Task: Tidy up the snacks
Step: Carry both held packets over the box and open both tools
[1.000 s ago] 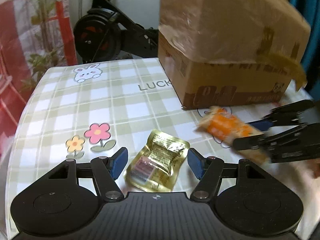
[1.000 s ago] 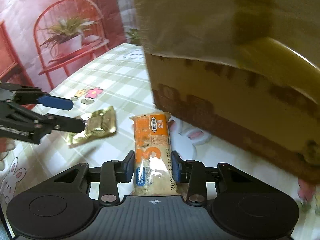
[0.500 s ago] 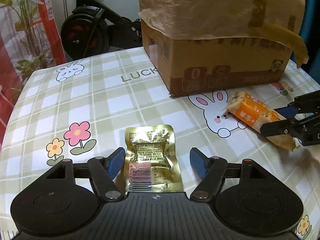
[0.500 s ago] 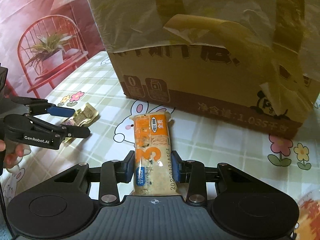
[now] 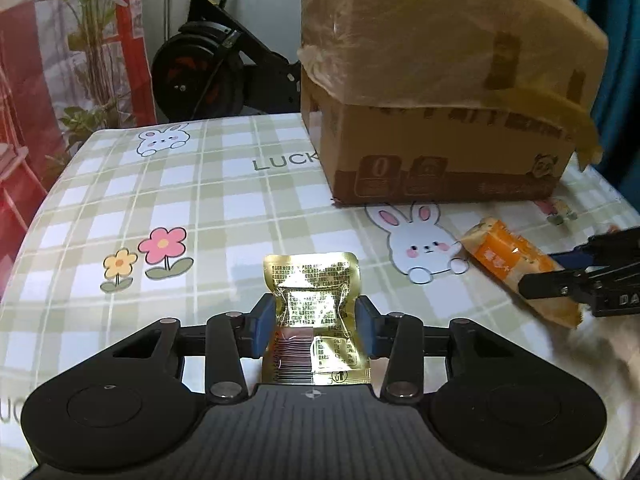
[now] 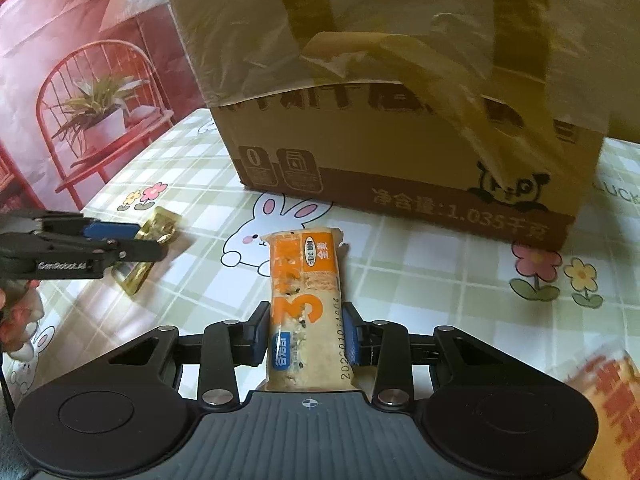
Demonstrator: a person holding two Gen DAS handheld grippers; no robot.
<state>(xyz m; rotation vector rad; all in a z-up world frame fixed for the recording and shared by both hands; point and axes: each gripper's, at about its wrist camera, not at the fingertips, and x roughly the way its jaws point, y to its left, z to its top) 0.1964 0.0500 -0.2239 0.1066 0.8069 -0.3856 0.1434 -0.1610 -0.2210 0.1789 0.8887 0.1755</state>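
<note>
Left hand-held gripper (image 5: 316,322) closing on gold packet (image 5: 314,312).

A: Tablecloth (image 5: 192,200): green-white check, bunnies, pink and yellow flowers. Pouch (image 5: 314,280): gold, black print.
B: Bar wrapper (image 6: 306,280): orange and clear. Box (image 6: 400,152): brown, yellowish tape. Gripper pads (image 5: 266,320): blue.

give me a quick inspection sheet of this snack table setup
surface: checked tablecloth with rabbit and flower prints
job's things: gold snack pouch; orange snack bar; taped cardboard box
clutter: another orange packet, blurred, at the edge
grippers: left hand-held gripper closing, pads against the pouch; right hand-held gripper shut on the bar
cables: nothing seen
surroundings: exercise bike, red chair backdrop
</note>
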